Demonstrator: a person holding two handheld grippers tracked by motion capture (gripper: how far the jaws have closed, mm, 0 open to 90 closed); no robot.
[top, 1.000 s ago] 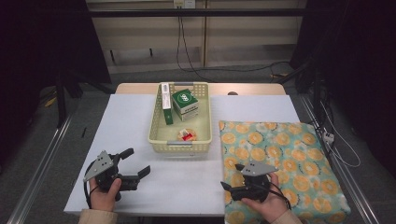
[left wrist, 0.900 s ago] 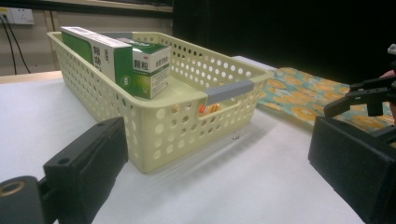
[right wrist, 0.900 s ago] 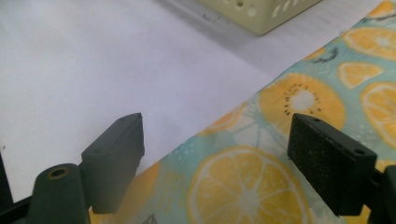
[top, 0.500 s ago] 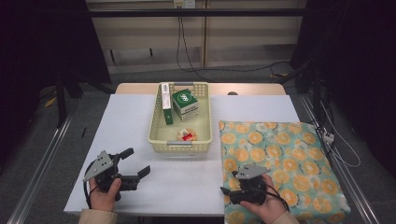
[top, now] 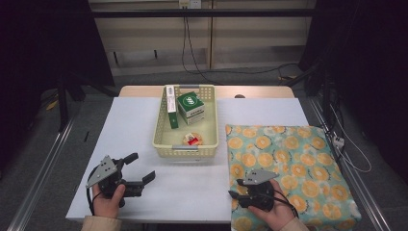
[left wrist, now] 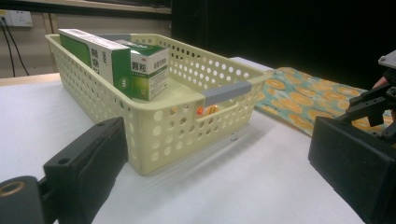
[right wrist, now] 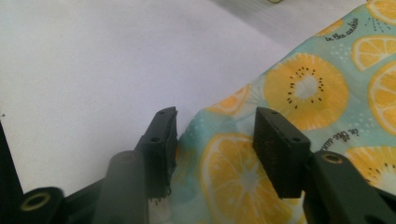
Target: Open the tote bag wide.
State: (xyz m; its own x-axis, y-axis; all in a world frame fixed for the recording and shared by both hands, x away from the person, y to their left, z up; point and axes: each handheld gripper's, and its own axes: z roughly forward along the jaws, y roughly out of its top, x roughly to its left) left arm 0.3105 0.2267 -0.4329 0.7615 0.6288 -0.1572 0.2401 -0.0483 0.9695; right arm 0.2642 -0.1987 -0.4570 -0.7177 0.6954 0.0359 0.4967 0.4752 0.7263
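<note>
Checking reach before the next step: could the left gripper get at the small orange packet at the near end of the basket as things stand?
Probably yes. The left gripper is open, with bare table up to the basket. The packet lies apart from the boxes, so it would only need to clear the rim.

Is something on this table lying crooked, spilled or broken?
Nothing stands out. The pale yellow perforated plastic basket sits square on the white table, its green and white boxes intact inside. The lemon-print cloth lies flat beside it, its near edge hanging slightly over the table.
</note>
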